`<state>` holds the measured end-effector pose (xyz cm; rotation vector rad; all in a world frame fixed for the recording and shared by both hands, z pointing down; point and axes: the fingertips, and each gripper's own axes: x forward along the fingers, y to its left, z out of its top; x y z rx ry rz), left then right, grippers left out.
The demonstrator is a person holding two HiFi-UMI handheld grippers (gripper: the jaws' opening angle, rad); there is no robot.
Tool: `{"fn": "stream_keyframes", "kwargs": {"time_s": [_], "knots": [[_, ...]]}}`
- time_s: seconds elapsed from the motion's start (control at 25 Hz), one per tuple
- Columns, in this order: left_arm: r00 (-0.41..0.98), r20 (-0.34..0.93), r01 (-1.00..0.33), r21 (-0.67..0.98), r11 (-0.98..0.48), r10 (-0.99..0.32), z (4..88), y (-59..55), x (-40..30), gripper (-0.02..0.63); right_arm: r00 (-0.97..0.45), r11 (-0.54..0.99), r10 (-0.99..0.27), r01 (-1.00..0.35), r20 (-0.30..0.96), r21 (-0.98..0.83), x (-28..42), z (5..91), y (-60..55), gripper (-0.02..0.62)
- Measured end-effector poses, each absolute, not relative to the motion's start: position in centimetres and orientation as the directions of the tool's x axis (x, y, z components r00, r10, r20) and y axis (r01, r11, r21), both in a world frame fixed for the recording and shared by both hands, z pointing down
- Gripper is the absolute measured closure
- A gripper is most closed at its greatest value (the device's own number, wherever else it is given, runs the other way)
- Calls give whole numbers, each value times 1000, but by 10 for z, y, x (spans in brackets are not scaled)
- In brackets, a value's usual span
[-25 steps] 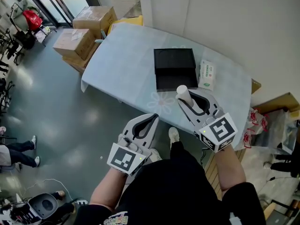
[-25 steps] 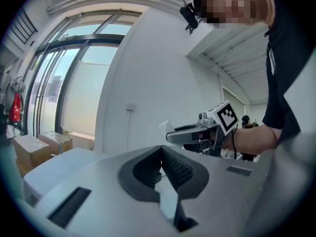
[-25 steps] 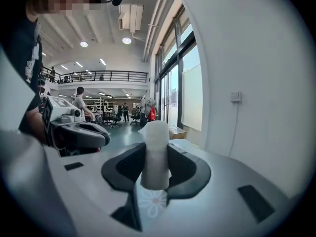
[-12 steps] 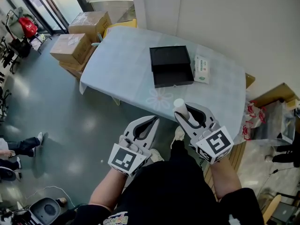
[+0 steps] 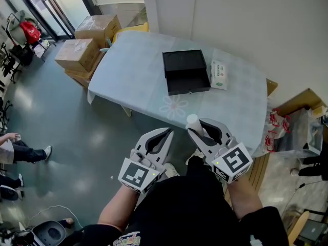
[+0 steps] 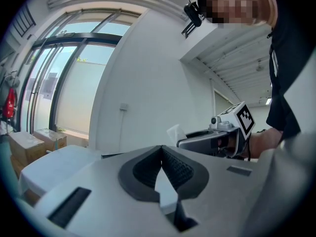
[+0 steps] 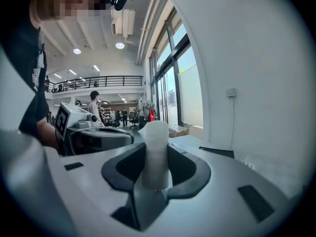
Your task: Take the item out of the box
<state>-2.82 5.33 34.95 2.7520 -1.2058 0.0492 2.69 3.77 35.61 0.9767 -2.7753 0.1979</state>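
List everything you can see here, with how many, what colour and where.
table: one, pale blue cloth, centre.
box: one, black, open, on the table.
packet: one, white and green, on the table right of the box.
cardboard boxes: at least two, brown, on the floor left of the table.
roll: one, white, in the right gripper jaws.
left gripper: one, grey, jaws together, empty.
right gripper: one, grey, shut on the roll.

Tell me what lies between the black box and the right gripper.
In the head view, only bare pale tablecloth with a faint flower print lies between the black box and the right gripper, which is shut on a white cylinder.
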Motion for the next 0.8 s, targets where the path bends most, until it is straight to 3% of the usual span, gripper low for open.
{"fn": "stream_keyframes", "kwargs": {"time_s": [0.8], "knots": [[685,85,-728,119,-675,-724,349,39,-26,597,-761,771,-605,-634,235,-66,28,357,28,457]]}}
